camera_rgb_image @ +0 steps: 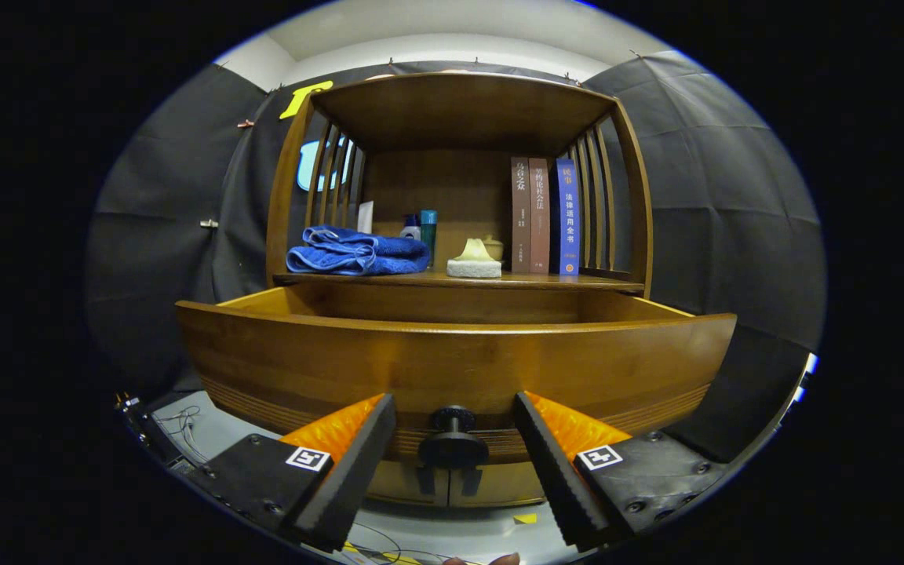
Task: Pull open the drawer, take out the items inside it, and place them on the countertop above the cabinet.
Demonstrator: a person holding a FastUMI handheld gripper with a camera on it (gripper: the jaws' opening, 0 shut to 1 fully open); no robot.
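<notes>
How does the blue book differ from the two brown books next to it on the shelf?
The blue book has a bright blue spine, while the brown books are dull brown. The blue book stands outermost, nearest the slatted side; the brown ones stand inward. All stand upright, touching, similar in height. The gripper is open around the drawer knob.

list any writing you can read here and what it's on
"法律适用全书": lower spine of the blue book; the characters above it are too blurred to read.
Two brown books: spine titles too blurred to read.
Gripper, open either side of the drawer knob: square coded markers, no words.
</notes>
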